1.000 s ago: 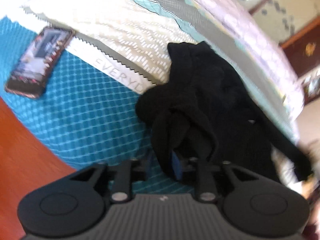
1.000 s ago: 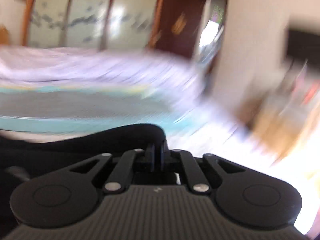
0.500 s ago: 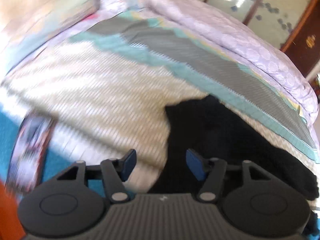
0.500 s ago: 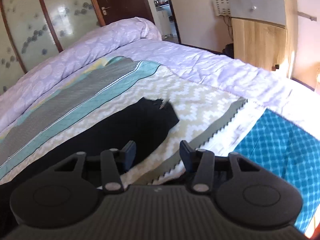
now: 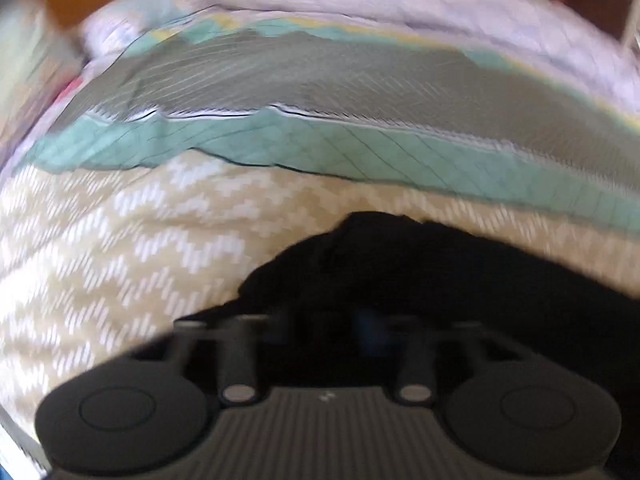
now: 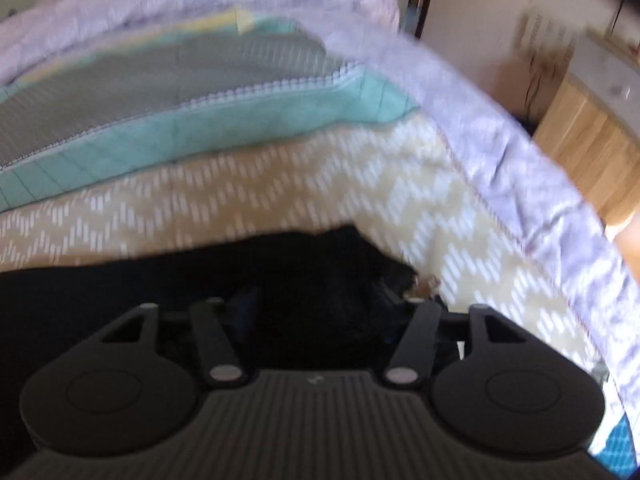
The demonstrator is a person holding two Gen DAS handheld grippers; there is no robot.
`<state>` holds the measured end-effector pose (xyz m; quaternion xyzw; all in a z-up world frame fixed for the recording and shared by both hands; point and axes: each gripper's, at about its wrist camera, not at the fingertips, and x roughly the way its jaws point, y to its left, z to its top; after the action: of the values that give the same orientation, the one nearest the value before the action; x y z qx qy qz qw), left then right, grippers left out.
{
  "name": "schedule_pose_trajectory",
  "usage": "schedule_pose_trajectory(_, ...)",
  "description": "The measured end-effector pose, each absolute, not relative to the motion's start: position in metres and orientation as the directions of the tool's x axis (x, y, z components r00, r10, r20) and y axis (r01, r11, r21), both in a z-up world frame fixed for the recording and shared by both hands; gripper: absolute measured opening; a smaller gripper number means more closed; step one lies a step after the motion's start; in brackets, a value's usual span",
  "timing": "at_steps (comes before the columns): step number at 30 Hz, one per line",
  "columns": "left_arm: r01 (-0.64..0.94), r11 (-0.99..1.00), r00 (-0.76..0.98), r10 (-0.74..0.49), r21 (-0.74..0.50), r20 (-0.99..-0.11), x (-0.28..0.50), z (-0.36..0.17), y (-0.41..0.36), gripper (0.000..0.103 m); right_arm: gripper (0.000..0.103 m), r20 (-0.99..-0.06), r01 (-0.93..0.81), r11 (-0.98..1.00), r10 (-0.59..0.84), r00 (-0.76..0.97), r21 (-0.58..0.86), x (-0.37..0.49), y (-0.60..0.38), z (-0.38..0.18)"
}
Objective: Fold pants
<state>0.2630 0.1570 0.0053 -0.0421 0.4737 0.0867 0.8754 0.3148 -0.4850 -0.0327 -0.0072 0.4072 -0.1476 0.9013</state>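
- Pants (image 5: 420,276), black, lie spread on the patterned bedspread (image 5: 120,240); both grippers sit low over opposite ends, which looks like the grasping step before a fold.
- Left gripper (image 5: 332,332): jaws closing with dark cloth between them; blur hides whether the pads bite yet.
- Right gripper (image 6: 316,312): jaws closing over the black fabric (image 6: 200,280), fingers apart.
- Next, probably: pinch both ends firmly, then lift together.
- Lilac quilt (image 6: 520,160) and wooden cabinet (image 6: 580,152) stand clear; nothing blocks.

Both claws point steeply downward. The left claw (image 5: 332,328) is closing, its blurred fingers sunk in black cloth. The right claw (image 6: 316,312) is closing too, fingers (image 6: 244,308) still apart with black cloth between them.
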Motion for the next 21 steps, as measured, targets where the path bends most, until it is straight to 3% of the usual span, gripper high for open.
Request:
schedule_pose_trajectory(1,-0.196,0.98,0.546,0.13,0.025,-0.828,0.26,0.008,0.152,0.01,0.013,-0.717,0.25,0.959,-0.267,0.644,-0.133,0.314,-0.479,-0.03)
schedule_pose_trajectory(4,-0.204,0.978,0.608,0.166,0.049,-0.776,0.252,0.03,0.149,0.01,0.007,-0.614,0.281,0.955,-0.28,0.738,-0.097,0.309,-0.476,-0.003)
schedule_pose_trajectory(8,-0.27,0.959,0.698,0.136,-0.083,-0.703,0.254,0.062,0.16,0.01,0.007,-0.531,0.354,0.935,-0.282,0.799,0.037,0.33,-0.494,0.033)
schedule_pose_trajectory(10,-0.329,0.936,0.698,0.154,-0.123,-0.699,0.264,0.056,0.164,0.012,0.011,-0.522,0.395,0.919,-0.333,0.785,0.007,0.348,-0.492,0.028)
schedule_pose_trajectory(11,-0.365,0.924,0.687,0.186,-0.112,-0.702,0.27,0.047,0.165,0.018,0.025,-0.533,0.418,0.908,-0.374,0.759,-0.042,0.356,-0.488,0.017)
schedule_pose_trajectory(12,-0.384,0.919,0.662,0.208,-0.087,-0.721,0.276,0.036,0.164,0.03,0.047,-0.577,0.425,0.9,-0.401,0.711,-0.102,0.365,-0.485,0.007)
schedule_pose_trajectory(13,-0.402,0.913,0.612,0.215,-0.065,-0.761,0.281,0.026,0.164,0.036,0.047,-0.62,0.429,0.891,-0.421,0.662,-0.147,0.368,-0.482,-0.003)
schedule_pose_trajectory(15,-0.416,0.905,0.558,0.173,-0.093,-0.812,0.277,0.017,0.166,0.037,0.047,-0.628,0.42,0.901,-0.39,0.674,-0.108,0.351,-0.48,-0.007)
schedule_pose_trajectory(21,-0.246,0.962,0.705,0.093,-0.119,-0.703,0.194,0.077,0.173,0.06,0.048,-0.56,0.269,0.962,-0.199,0.804,0.045,0.226,-0.467,0.029)
